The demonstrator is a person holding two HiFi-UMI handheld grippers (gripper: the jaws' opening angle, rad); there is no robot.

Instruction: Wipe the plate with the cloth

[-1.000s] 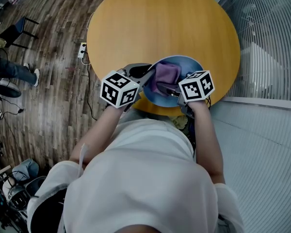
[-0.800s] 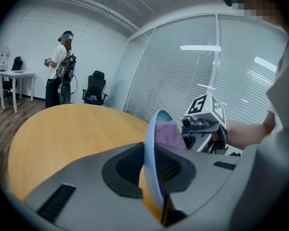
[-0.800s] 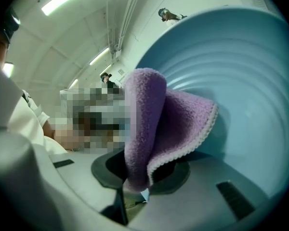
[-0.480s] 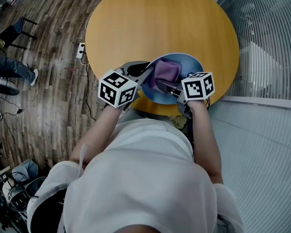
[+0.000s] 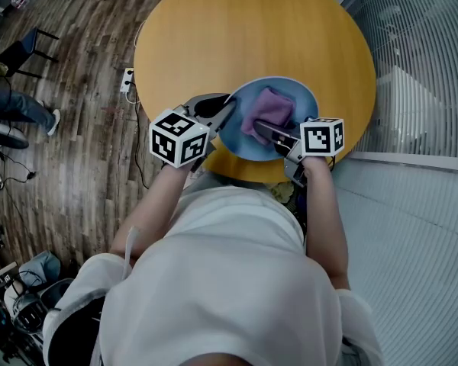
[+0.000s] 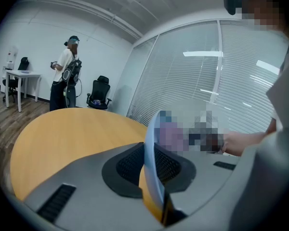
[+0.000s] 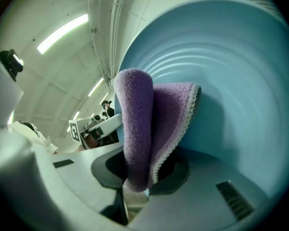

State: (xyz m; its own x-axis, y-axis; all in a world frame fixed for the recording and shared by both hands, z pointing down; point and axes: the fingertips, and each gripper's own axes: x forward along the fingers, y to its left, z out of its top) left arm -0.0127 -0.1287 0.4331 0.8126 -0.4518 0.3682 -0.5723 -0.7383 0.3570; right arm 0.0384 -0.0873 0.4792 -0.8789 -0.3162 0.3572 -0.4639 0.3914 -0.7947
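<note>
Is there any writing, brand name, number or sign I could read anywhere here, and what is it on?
No readable text anywhere.
The cubes on the left gripper and the right gripper bear only black-and-white square patterns, not letters or numbers.
The plate, the cloth and the table show no print.

Free table [image 5: 252, 29] fwd of plate [image 5: 306, 105]

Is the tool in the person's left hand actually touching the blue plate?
Touching. The left gripper view shows the blue plate edge-on, its rim clamped between the two jaws of the left gripper.
</note>
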